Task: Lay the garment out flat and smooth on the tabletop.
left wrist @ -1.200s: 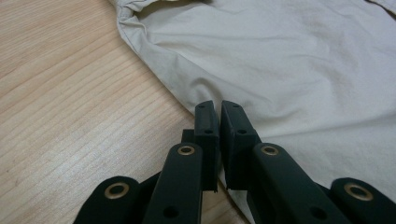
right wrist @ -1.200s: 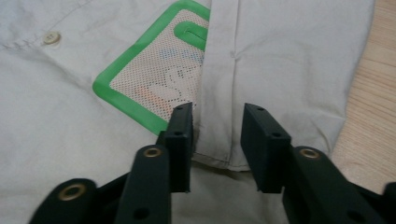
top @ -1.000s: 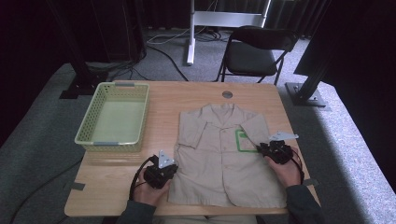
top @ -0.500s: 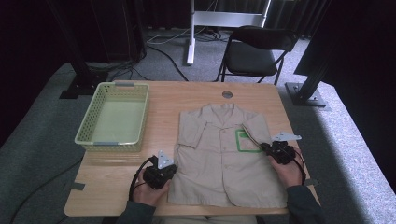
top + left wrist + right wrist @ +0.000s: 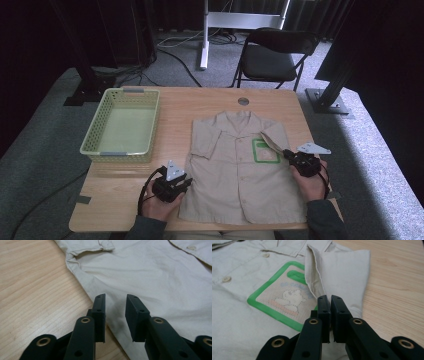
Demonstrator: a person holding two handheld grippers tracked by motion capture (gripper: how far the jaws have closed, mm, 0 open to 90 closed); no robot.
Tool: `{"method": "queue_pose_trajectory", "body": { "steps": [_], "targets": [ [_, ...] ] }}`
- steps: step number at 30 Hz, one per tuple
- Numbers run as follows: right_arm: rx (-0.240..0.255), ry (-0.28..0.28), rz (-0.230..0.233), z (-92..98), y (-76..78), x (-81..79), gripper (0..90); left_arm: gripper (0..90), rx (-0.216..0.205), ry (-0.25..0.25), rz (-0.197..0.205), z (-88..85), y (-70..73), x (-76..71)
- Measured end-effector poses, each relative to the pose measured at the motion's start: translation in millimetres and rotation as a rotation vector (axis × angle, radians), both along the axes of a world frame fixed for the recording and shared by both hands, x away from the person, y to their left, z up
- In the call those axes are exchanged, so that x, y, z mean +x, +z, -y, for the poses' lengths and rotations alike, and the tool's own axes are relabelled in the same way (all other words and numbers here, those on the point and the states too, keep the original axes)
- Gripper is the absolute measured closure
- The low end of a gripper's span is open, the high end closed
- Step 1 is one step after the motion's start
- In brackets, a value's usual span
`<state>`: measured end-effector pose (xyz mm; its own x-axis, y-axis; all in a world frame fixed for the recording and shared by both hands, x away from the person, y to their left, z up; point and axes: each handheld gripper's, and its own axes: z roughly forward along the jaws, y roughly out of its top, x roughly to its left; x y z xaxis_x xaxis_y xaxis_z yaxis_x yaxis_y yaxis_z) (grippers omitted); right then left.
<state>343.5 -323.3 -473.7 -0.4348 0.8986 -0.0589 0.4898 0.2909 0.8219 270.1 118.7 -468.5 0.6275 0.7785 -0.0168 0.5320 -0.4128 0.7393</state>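
So the shirt [image 5: 240, 170] lies flat, collar at twelve o'clock, hem toward the person. The right claw [image 5: 330, 302] pinches the sleeve [image 5: 342, 277] at three o'clock — folded in over the green badge [image 5: 287, 300]. The left claw [image 5: 115, 307] has just been opening, nothing between its jaws, at the shirt's eight-o'clock edge — nearer the unfolded side.

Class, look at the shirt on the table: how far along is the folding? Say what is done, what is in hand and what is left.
Done: the beige shirt lies flat and buttoned on the table. In hand: the right gripper pinches the sleeve, turned in beside the green chest patch; the left gripper, jaws just opened, hovers over the shirt's side edge. Left: the other sleeve, the body folds, and probably the green basket.
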Motion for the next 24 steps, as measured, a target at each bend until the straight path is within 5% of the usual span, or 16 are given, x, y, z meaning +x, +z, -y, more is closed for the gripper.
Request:
{"method": "queue_pose_trajectory", "body": {
  "steps": [6,14,24],
  "targets": [
    [0.007,-0.035,0.02,4.0,0.6,-1.5,85.8,64.1,-0.001,-0.017,0.001,2.9,-2.3,-0.1],
    [-0.09,-0.06,0.042,-3.1,-0.6,-2.0,85.7,59.8,-0.003,-0.046,0.003,8.7,-8.0,-0.6],
    [-0.071,-0.068,0.036,0.4,-1.1,-0.7,85.7,57.3,-0.002,-0.048,-0.005,9.4,-11.9,0.8]
  ]
}}
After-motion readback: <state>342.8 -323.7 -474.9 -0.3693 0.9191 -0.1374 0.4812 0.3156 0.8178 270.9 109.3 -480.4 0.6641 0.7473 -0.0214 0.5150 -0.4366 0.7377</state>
